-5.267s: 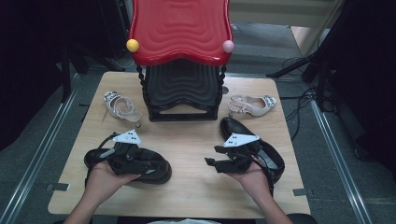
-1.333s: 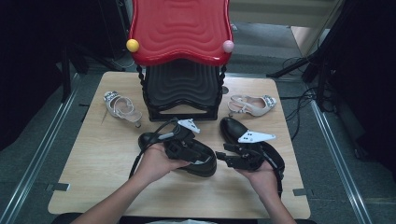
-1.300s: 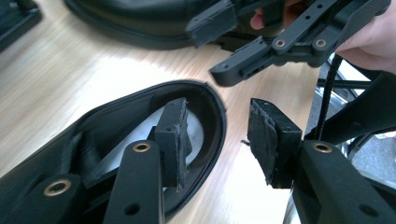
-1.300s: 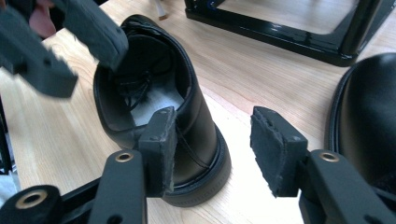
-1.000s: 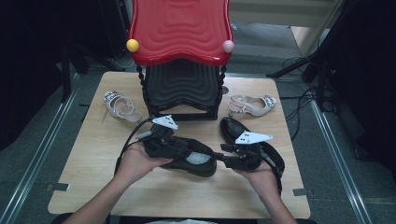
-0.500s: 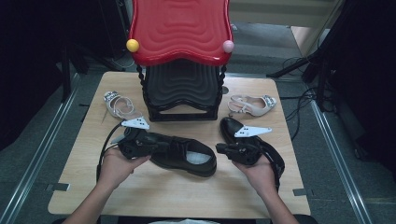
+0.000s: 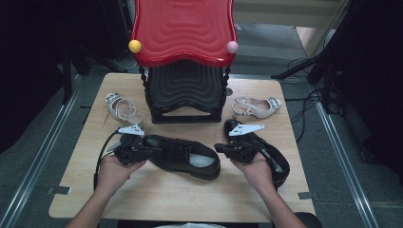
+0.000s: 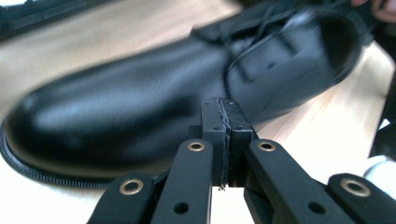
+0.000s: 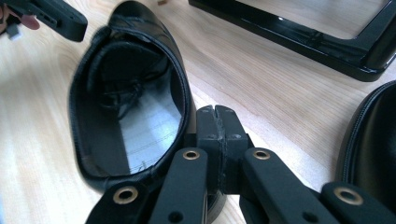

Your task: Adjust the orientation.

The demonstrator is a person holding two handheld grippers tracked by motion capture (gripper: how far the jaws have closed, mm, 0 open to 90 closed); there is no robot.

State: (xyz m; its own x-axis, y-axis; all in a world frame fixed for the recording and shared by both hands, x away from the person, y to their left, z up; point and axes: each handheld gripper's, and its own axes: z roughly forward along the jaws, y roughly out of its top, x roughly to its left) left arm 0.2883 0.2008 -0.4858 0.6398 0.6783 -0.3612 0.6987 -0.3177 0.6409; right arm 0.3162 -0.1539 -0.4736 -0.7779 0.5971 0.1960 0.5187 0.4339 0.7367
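We have the big red-topped, black ribbed plastic shoe rack (image 7: 184,71) standing at the far side of the pale wooden table (image 7: 157,199), beyond both claws, and two pale strappy sandals lie beside it, one (image 7: 122,106) beyond our left claw and one (image 7: 256,107) beyond our right. Between the claws lies the black leather lace-up shoe (image 7: 183,154), toe by our left claw and open heel by our right; its black mate (image 7: 273,154) lies under and behind our right hand.

Our left claw (image 8: 223,116) is fully shut with its pads pressed flat together and nothing between them, its tips just at the shoe's toe side; whether they touch the leather we cannot tell. Our right claw (image 9: 219,122) is likewise shut on nothing, tips right beside the heel rim.

We judge the risk to be a shove instead of a grip: closed claws on smooth leather can only push, so the shoe may skid or twist across the table, and our right hand could drag the mate along beneath it.

Both hands sit low and level over the table, forearms coming from the near edge, claws pointing inward at each other across the shoe
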